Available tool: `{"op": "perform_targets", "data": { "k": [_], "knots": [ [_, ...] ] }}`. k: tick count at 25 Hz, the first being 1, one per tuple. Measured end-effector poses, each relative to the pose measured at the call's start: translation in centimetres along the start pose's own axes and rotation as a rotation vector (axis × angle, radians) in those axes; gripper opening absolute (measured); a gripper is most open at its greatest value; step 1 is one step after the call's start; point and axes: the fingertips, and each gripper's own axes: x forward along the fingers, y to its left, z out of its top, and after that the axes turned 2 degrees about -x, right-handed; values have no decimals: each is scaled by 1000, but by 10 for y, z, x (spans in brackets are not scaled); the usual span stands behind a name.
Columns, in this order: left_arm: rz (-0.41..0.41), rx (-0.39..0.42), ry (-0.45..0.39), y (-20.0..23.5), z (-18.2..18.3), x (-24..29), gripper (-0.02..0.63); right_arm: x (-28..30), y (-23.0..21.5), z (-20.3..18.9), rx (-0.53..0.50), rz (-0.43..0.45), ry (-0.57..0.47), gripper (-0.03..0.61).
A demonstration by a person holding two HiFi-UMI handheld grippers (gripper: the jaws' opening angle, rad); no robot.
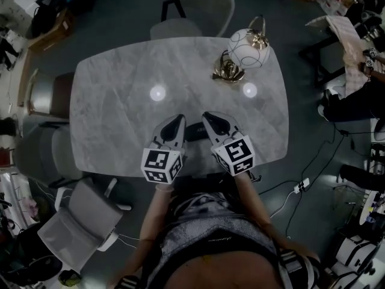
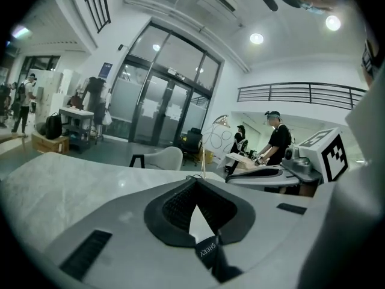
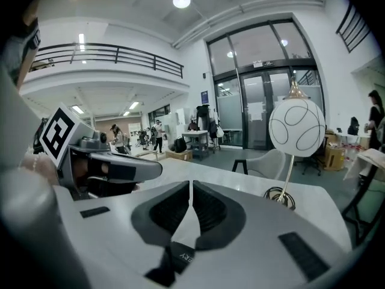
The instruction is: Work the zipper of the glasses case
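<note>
A pale marble table (image 1: pixel 120 101) with rounded corners fills the middle of the head view. Two round spots of ceiling light shine on its top. A light shell chair (image 1: pixel 204 11) stands at its far side, more chairs (image 1: pixel 45 95) line its left side, and a grey office chair (image 1: pixel 78 221) sits off the near left corner. The person stands at the near edge, with both forearms reaching over the table.

A lamp (image 1: pixel 245 53) with a white globe marked with thin dark lines and a brass foot stands on the far right part of the table. In the right gripper view, the lamp (image 3: pixel 296 127) rises just right of the jaws.

The left gripper (image 1: pixel 177 122) and the right gripper (image 1: pixel 207 117) hang low over the near middle of the table. They are side by side, each with its marker cube toward the person and its tip pointing away. The left gripper (image 2: pixel 195 182) has its jaws pressed together at the tips, with nothing between them; only the table shows through the gap behind the tips. The right gripper (image 3: pixel 190 183) is likewise closed and empty.

The glasses case (image 1: pixel 194 131), a small dark thing, lies on the table between the two grippers, near the front edge. Neither gripper holds it, and it cannot be told whether either touches it. Its zipper cannot be made out.
</note>
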Motion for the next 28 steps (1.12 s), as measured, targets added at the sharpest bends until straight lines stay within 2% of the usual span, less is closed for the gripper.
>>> {"op": "perform_targets", "data": {
  "k": [10,19,28],
  "knots": [
    [44,-47,117,27,-51,9,5,18,-13,-62,25,7,163,69],
    [37,-102,200,35,-88,20,5,34,-11,-117,61,44,297,69],
    [23,-129,259,37,-115,24,5,50,-4,-162,39,61,443,67]
  ]
}}
